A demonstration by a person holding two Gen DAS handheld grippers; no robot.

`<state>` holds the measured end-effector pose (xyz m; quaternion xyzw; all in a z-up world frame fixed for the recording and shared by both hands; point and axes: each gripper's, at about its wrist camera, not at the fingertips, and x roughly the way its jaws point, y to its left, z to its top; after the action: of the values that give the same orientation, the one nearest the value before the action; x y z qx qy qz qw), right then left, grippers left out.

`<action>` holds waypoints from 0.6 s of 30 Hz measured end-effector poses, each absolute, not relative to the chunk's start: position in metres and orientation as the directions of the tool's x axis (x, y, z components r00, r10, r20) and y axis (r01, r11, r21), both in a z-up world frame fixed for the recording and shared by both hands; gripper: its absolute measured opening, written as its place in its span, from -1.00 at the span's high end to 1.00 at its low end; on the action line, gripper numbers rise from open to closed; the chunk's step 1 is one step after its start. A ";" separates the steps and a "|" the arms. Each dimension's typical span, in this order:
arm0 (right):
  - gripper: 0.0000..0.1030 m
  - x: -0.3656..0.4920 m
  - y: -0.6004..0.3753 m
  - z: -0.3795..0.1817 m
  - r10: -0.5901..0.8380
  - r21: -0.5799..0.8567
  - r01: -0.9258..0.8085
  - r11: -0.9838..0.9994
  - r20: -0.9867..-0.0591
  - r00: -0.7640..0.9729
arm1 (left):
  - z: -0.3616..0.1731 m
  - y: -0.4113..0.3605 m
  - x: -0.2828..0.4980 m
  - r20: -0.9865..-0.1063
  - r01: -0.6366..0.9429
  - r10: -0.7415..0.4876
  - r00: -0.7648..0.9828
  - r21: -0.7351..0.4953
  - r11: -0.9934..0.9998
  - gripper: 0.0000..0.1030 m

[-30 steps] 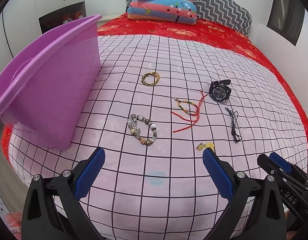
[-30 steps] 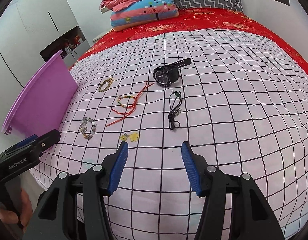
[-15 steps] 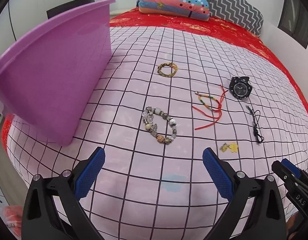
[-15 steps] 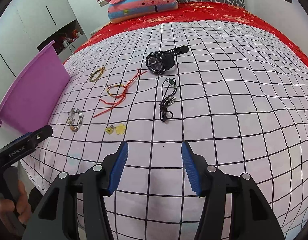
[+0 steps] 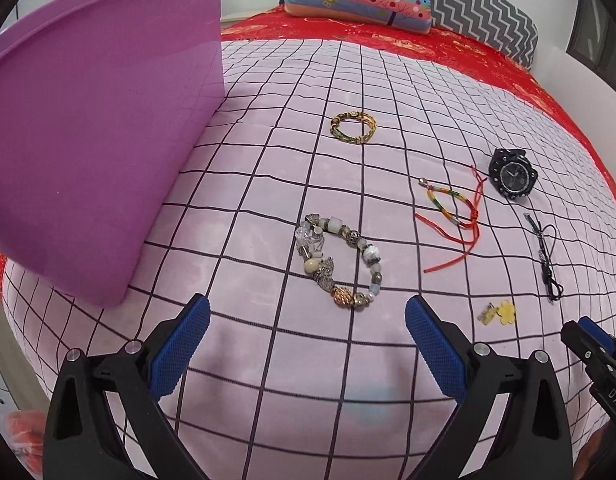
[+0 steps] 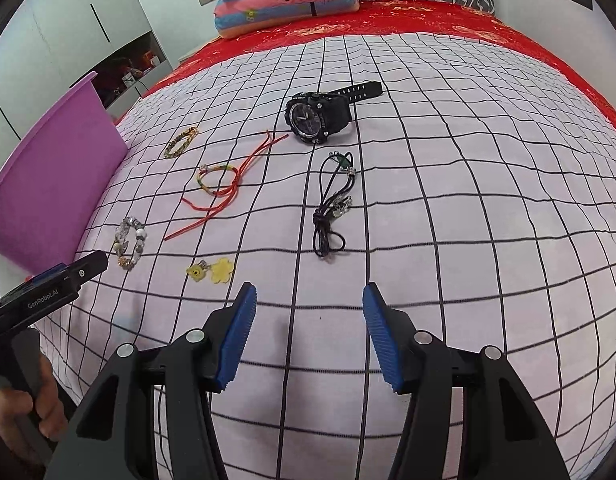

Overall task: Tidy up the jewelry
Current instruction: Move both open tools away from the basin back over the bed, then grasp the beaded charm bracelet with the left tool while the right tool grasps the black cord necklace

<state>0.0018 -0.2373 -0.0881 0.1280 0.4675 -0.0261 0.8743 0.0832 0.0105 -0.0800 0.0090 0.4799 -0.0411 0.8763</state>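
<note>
A purple tub [image 5: 92, 128] is sitting at the left edge of the bed [image 5: 268, 184], which is wearing a pale sheet with a black grid. Just right of the tub, the left gripper [image 5: 306, 322] is hanging over the sheet with its blue-padded jaws standing wide apart and nothing between them; in the right wrist view its black body is reading "GenRobot.AI", and a hand [image 6: 24, 412] is gripping its handle.

The jewelry is lying spread across the sheet, each piece apart from the others. A beaded bracelet [image 5: 338, 266] is resting just beyond the left gripper's jaws. Farther up the bed a gold bracelet [image 5: 353, 127] is lying on its own. To the right, a woven bracelet [image 5: 448, 210] in yellow, green and red is lying looped with a red cord [image 5: 466, 240] trailing toward the camera. Nearer, two small yellow flower charms [image 5: 500, 312] are sitting side by side. Right again, a black cord necklace [image 6: 332, 204] is lying bunched, and beyond it a black watch [image 6: 318, 116] is resting on its side with the strap stretched away; the white lettering on its case is too small to read.

The right gripper [image 6: 308, 336] is hovering over bare sheet near the necklace, its jaws parted and holding nothing. In the left wrist view its body is showing the letters "DAS".

At the head of the bed, a red cover [image 6: 408, 24] and stacked pillows [image 6: 284, 0] are lying.
</note>
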 end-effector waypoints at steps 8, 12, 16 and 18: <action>-0.03 0.020 -0.244 -0.094 0.051 0.183 0.180 0.967 -0.824 0.565 | -0.094 0.010 0.103 -0.847 0.064 -0.033 0.531 0.001 0.998 -0.87; -0.03 0.029 -0.245 -0.098 0.035 0.163 0.182 0.970 -0.829 0.558 | -0.099 0.009 0.107 -0.851 0.063 -0.030 0.524 0.003 0.998 -0.87; -0.03 0.035 -0.246 -0.103 0.034 0.162 0.184 0.969 -0.833 0.552 | -0.102 0.007 0.110 -0.851 0.066 -0.029 0.525 0.007 0.998 -0.87; -0.04 0.039 -0.246 -0.105 0.030 0.156 0.184 0.970 -0.835 0.550 | -0.103 0.006 0.112 -0.850 0.066 -0.026 0.525 0.010 0.998 -0.87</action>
<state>0.0392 -0.2457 -0.1046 0.1133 0.4723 -0.0443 0.8730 0.1122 0.0063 -0.1034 0.0202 0.4864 -0.0264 0.8731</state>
